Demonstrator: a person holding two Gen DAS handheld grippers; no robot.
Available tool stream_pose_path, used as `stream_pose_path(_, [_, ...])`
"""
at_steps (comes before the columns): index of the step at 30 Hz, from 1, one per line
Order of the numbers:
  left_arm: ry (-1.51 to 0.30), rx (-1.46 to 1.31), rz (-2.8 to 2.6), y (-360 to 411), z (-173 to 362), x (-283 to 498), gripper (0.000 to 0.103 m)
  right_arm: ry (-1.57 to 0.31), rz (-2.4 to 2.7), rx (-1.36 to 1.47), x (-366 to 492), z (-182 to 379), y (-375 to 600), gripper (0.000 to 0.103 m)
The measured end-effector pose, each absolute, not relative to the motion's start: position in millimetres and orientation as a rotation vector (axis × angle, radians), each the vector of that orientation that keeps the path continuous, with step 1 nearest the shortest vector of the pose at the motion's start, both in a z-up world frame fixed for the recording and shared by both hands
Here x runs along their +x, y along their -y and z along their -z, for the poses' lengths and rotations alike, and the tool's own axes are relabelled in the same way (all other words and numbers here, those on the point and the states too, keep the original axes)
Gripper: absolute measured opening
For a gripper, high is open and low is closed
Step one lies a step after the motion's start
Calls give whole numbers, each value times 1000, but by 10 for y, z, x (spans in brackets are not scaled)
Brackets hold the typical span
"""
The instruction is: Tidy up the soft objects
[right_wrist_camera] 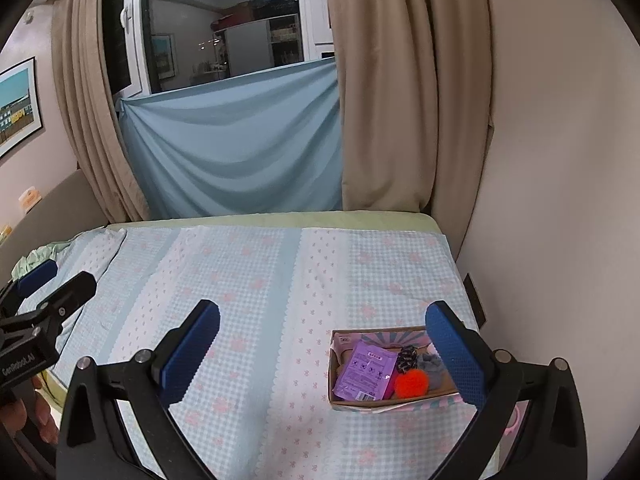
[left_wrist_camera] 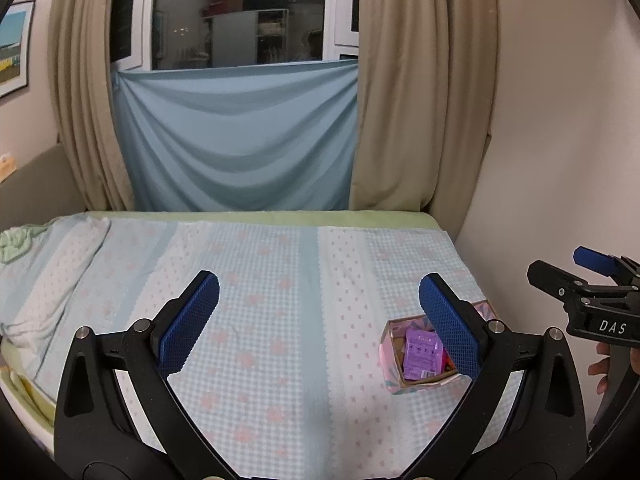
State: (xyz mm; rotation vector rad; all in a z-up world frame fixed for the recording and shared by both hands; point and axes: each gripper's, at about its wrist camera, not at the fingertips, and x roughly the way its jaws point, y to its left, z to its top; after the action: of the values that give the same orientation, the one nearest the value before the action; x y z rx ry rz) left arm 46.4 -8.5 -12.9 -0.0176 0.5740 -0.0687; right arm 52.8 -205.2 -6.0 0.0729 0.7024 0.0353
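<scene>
A small pink patterned cardboard box [right_wrist_camera: 340, 394] sits on the bed at the right. It holds a purple packet [right_wrist_camera: 362, 372], an orange pom-pom [right_wrist_camera: 412, 385], a dark patterned scrunchie [right_wrist_camera: 407, 358] and a grey soft item [right_wrist_camera: 434, 365]. In the left wrist view the box [left_wrist_camera: 390, 354] shows the purple packet [left_wrist_camera: 422, 354]. My right gripper [right_wrist_camera: 320, 356] is open and empty, above the bed just before the box. My left gripper [left_wrist_camera: 320, 324] is open and empty, left of the box. Each gripper shows at the edge of the other's view.
The bed [right_wrist_camera: 256, 280] has a light blue checked cover with pink flowers. A wall [right_wrist_camera: 540, 200] runs along its right side. Beige curtains [right_wrist_camera: 400, 100] and a blue cloth [right_wrist_camera: 236, 148] hang behind. Crumpled green fabric [left_wrist_camera: 16, 240] lies at the far left.
</scene>
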Motion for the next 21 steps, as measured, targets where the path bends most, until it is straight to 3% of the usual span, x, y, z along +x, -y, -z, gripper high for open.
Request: stream_pose_path(21, [-557, -13, 84, 90, 128, 489, 100, -679, 18, 60, 511, 36, 2070, 102])
